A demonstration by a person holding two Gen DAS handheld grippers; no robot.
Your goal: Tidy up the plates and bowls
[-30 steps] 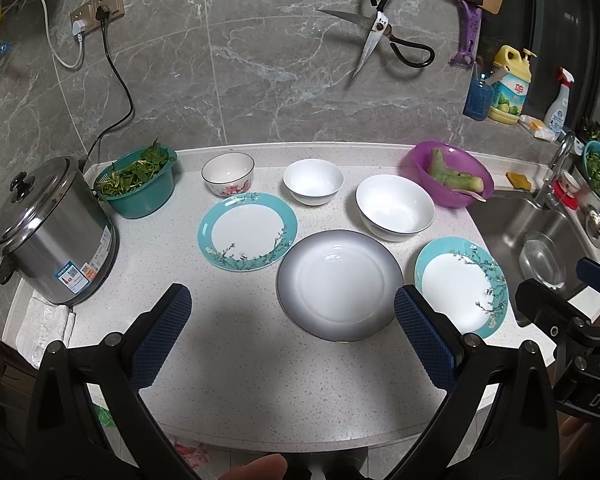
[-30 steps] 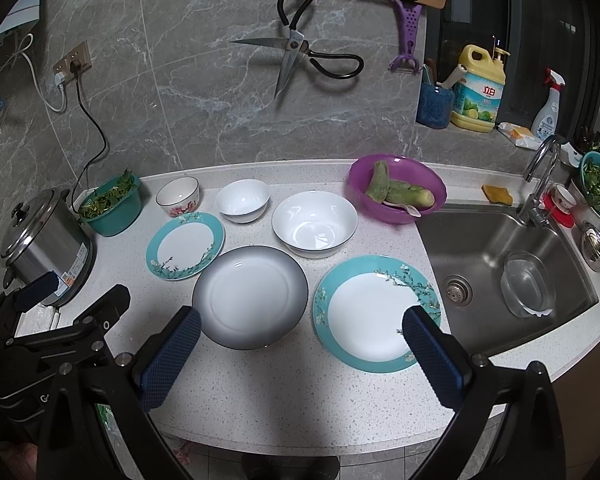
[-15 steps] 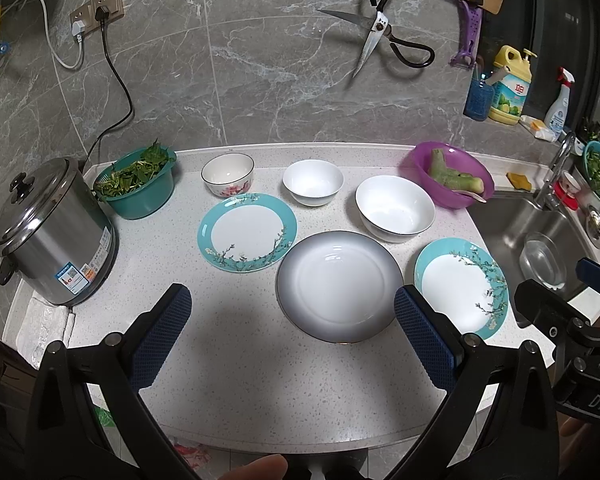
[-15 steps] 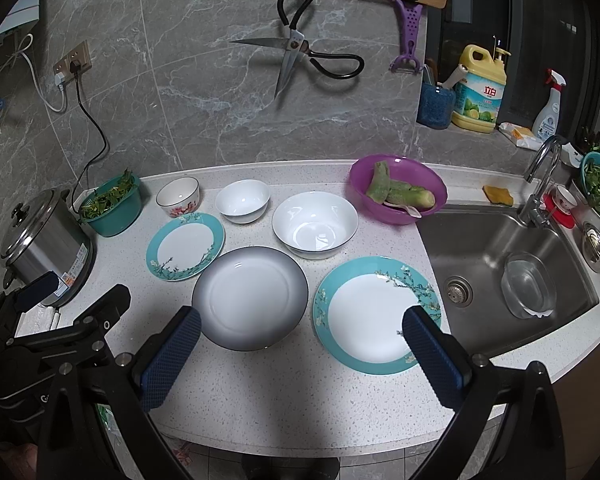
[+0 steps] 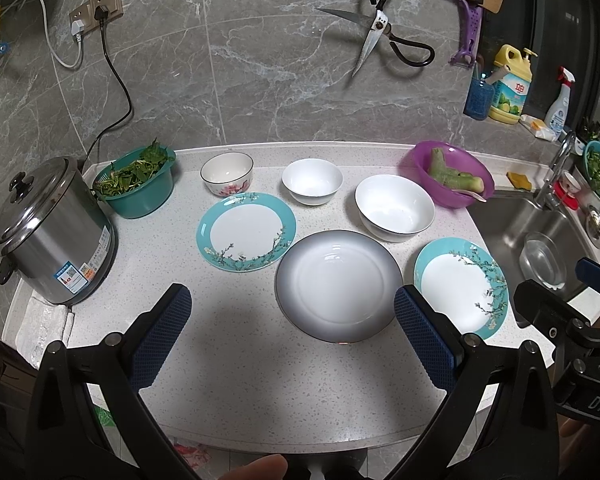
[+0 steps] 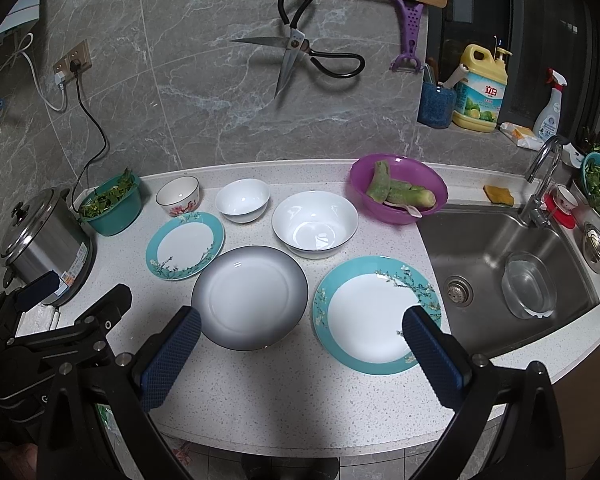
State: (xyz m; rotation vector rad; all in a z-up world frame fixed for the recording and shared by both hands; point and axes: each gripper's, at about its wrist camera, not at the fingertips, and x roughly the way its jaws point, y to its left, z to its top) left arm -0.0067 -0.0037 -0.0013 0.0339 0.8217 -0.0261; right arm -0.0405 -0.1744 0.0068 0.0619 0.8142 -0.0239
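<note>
Both grippers, left (image 5: 290,322) and right (image 6: 300,338), hover with jaws released and empty above the surface (image 5: 240,380) front edge, bare before the grey plate (image 5: 338,284).

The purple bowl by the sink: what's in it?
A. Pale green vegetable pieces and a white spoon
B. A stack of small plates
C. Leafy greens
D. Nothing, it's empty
A. The purple bowl holds chunky pale green vegetable pieces with a white spoon resting at its front edge; the leafy greens sit in the teal basket at the far left instead.
</note>
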